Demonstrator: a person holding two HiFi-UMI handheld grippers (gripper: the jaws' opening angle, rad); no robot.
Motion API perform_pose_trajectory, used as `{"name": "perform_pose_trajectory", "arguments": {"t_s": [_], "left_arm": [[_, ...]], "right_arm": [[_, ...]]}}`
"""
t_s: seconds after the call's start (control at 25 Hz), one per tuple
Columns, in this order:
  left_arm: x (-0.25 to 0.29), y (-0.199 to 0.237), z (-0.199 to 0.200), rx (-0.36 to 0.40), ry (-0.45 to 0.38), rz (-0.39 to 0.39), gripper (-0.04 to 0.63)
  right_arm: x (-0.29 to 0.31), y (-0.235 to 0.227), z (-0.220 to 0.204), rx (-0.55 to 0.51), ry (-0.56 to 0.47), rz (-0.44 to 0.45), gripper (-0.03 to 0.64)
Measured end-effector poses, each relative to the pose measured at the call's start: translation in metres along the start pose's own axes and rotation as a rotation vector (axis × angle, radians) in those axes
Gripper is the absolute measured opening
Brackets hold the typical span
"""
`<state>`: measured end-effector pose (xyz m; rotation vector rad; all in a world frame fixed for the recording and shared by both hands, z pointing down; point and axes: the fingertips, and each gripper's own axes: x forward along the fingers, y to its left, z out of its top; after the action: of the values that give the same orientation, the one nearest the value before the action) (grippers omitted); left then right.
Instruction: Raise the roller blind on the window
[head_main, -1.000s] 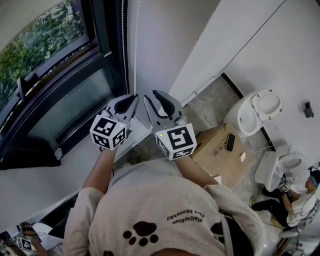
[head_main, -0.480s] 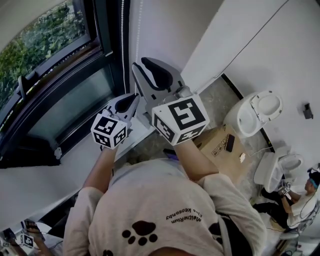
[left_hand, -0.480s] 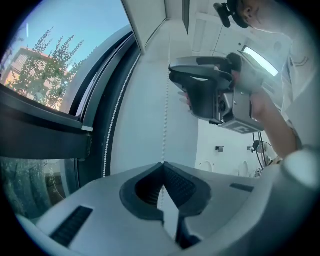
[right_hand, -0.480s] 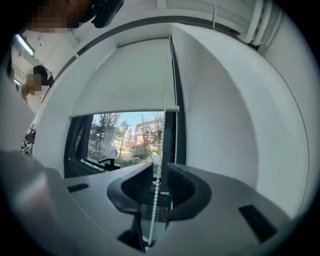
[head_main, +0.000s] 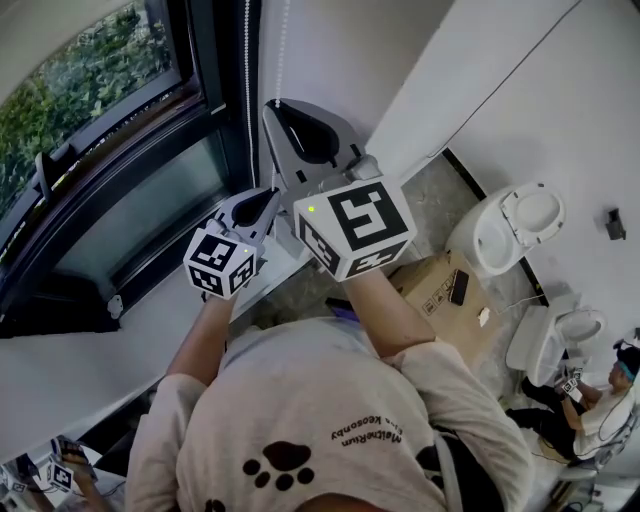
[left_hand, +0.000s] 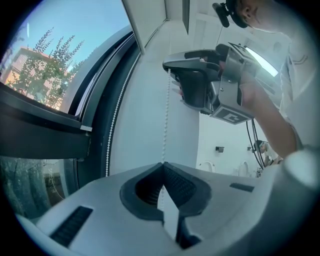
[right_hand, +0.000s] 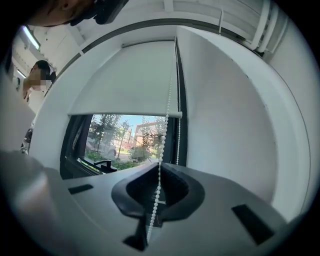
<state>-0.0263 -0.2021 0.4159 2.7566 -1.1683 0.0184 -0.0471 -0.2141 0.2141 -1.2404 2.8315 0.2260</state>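
The white roller blind (right_hand: 125, 80) covers the upper part of the window (head_main: 90, 90), its bottom bar level above the trees outside. Its white bead chain (right_hand: 167, 115) hangs beside the dark frame in two strands (head_main: 248, 60). My left gripper (head_main: 266, 197) is shut on one strand of the chain (left_hand: 166, 115), which enters its closed tips (left_hand: 162, 164). My right gripper (head_main: 276, 112) sits higher up the same strand, above the left one. Its jaws have just been closing and now stand shut on the chain (right_hand: 160, 167), whose beads trail down through them.
A white wall (head_main: 330, 70) stands right of the window. Far below lie a cardboard box (head_main: 440, 290) and two white toilets (head_main: 510, 225) on the floor. A seated person (head_main: 590, 400) is at the lower right.
My right gripper has risen along the chain from beside the left gripper to well above it, and its open jaws have closed on the chain. The left gripper has kept still.
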Motion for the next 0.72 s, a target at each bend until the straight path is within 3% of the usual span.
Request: {"name": "perform_pose_trajectory", "arguments": {"t_s": [0.44,0.72], "left_arm": [[-0.001,0.009,-0.054,-0.003,0.088,0.031,0.008],[-0.003,0.004,-0.093,-0.05,0.137,0.022,0.008]], "right_arm": [[-0.006,0.002,-0.055,0.031,0.085,-0.016,0.014],[-0.013,0.009,-0.092,0.038,0.132,-0.032,0.014]]}}
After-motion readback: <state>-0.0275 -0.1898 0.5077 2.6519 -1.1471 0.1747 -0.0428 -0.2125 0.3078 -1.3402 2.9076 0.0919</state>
